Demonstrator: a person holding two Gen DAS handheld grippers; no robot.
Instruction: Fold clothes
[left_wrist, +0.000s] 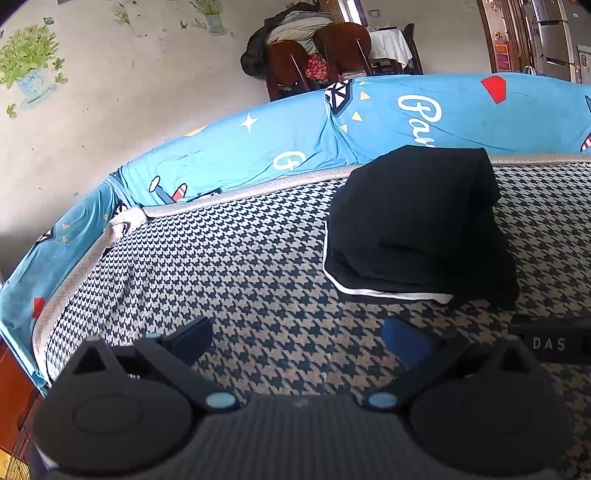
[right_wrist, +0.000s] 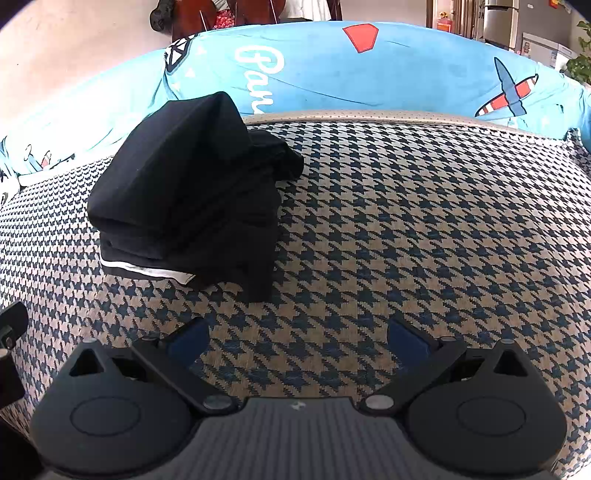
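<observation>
One black garment (left_wrist: 417, 221) is seen, already stacked in several layers on the houndstooth cover (left_wrist: 240, 280), its far edge leaning up against the blue cushion (left_wrist: 288, 147) behind. A white trim (left_wrist: 388, 293) is shown along the bottom layer at the near edge, and a looser bunch of cloth is spilled out on the pile's right side in the right wrist view. The fabric is judged soft, light and limp: it would sag and slide layer over layer if lifted by one corner, so a hold is best taken low at the near edge by the trim, or at the untidy spill on the right, with all layers pinched together. The left gripper (left_wrist: 295, 343) is held over bare cover in front of the pile, fingers spread wide with nothing between them. The right gripper (right_wrist: 299, 339) is likewise held clear of the cloth, near the pile and to its right, fingers apart and empty. The count: one garment, two grippers, one patterned cover, one blue cushion run along the back. Farther off, two wooden chairs (left_wrist: 317, 55) are made out against the wall, with clothing heaped on them.
</observation>
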